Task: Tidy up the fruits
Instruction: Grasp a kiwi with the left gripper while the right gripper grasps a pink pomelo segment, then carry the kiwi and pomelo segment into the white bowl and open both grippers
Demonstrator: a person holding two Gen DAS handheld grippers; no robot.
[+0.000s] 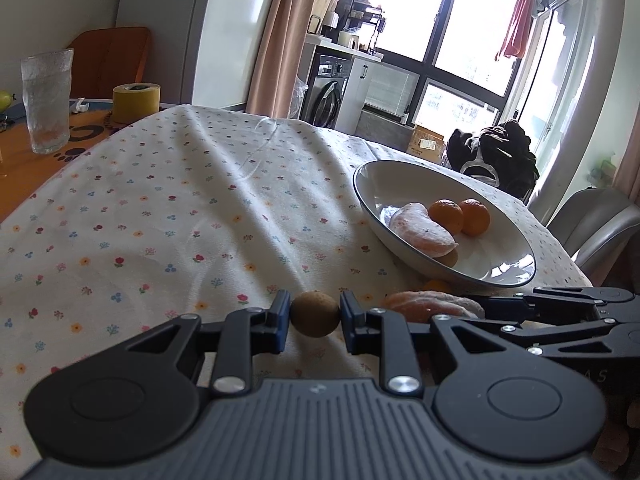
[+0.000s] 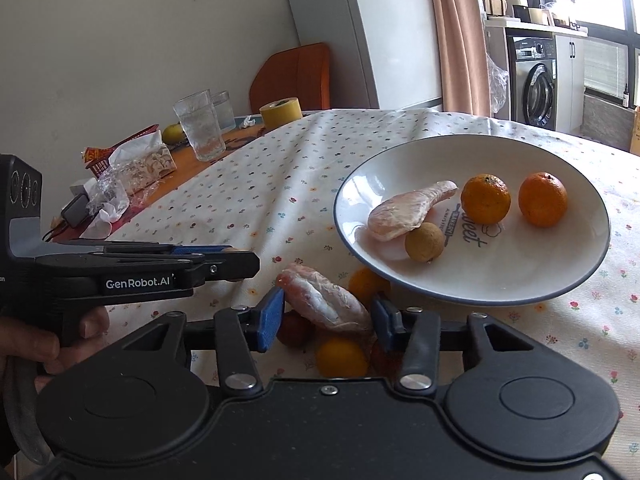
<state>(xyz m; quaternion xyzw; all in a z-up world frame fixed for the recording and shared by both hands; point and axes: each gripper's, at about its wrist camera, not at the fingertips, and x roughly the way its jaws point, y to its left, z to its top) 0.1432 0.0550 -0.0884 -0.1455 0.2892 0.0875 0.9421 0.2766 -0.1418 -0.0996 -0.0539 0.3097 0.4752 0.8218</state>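
Because the plate (image 2: 472, 296) is the collecting spot, the left gripper (image 1: 315, 316) pinches a small brown longan (image 1: 315, 314), lifted above the cloth with the plate at its two o'clock. Over the loose pile, the right gripper (image 2: 326, 312) brackets a peeled pomelo segment (image 2: 324, 300); whether it grips I cannot tell.

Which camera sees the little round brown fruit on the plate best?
The right wrist view. There the small round brown fruit lies in plain sight on the white blue-rimmed plate, beside the peeled pink citrus segment. In the left wrist view only a brown sliver peeks from under that segment.
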